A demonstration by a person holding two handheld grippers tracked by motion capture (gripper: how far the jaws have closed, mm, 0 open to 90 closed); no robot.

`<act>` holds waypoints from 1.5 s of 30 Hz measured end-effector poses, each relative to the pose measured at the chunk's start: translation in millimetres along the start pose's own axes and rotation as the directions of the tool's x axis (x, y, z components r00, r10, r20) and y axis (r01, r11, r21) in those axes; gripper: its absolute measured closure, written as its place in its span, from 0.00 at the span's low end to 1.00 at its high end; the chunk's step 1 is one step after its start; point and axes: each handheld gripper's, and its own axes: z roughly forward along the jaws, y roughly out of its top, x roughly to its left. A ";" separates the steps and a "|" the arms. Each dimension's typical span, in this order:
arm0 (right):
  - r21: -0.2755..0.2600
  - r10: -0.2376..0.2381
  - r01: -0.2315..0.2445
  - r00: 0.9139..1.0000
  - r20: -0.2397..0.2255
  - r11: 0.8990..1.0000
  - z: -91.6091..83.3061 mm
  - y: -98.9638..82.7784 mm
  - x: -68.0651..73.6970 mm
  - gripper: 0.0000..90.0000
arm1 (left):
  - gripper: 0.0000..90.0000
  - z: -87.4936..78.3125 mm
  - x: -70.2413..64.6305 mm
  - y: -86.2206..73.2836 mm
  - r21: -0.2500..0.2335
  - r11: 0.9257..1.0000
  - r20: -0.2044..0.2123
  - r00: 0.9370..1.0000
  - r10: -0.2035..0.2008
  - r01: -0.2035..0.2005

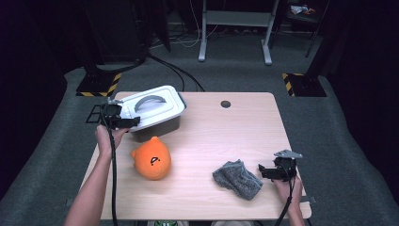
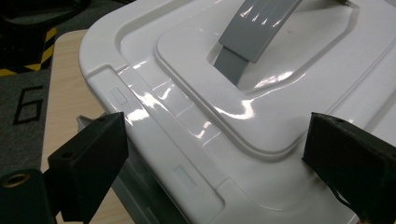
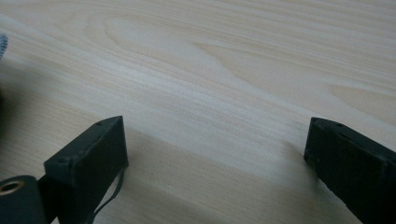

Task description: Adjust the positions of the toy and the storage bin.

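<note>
The left gripper point(image 1: 123, 122) sits at the near-left corner of the white storage box point(image 1: 157, 113), which stands at the table's point(image 1: 226, 136) far-left area. Jaws wide, nothing between them yet. In the left gripper view the gripper point(image 2: 215, 158) straddles the box's lid point(image 2: 261, 107) edge: one jaw hangs off the side by the corner, the other sits over the lid top, and the long white latch strip point(image 2: 159, 130) runs between them, slanting from upper left to lower right of that view. So the thing to grab lies straight ahead and slightly below the jaws — no sideways reach needed, just a short push fwd and a close.

The grey handle point(image 1: 149, 101) lies flat in the lid's recess, its long axis roughly along the box's length, further in from the latch.

The right gripper point(image 1: 270, 172) is well apart from the box, near the table's front-right, just beside the crumpled grey cloth point(image 1: 236, 179). Its jaws are wide too, w/ bare wood under them in the right gripper view point(image 3: 215, 154).

The orange plush toy point(image 1: 151, 158) sits just in front of the box, near the left forearm — not touching either gripper.

Judgement: left hand is clearly the nearer one; the latch side looks like the next contact.
</note>
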 end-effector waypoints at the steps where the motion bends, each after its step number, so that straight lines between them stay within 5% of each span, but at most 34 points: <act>1: -0.001 -0.001 0.001 1.000 0.000 1.000 0.1 0.1 -0.2 0.05 | 0.07 1.2 -1.0 0.8 -0.002 1.000 0.003 1.000 0.005 -0.005; 18: 0.001 -0.002 0.002 1.000 -0.002 1.000 -0.2 0.0 -0.1 0.06 | 0.07 20.4 -18.5 16.8 0.013 0.999 0.087 0.996 0.037 -0.038; 28: -0.004 -0.002 0.002 1.000 -0.003 1.000 -0.1 0.0 0.0 0.06 | 0.07 29.7 -43.9 25.5 0.010 0.995 0.125 0.988 0.094 -0.096; 36: -0.004 -0.014 0.014 1.000 -0.003 1.000 0.2 0.1 -0.8 0.06 | 0.07 33.7 -58.9 34.9 0.048 0.984 0.157 0.974 0.164 -0.173; 41: -0.004 -0.017 0.017 1.000 -0.003 1.000 0.0 0.1 -0.8 0.06 | 0.07 37.6 -67.9 40.4 0.061 0.981 0.161 0.972 0.172 -0.184; 45: -0.004 -0.015 0.015 1.000 -0.004 1.000 0.2 0.1 -0.7 0.06 | 0.07 41.5 -82.5 49.3 0.079 0.968 0.160 0.961 0.224 -0.239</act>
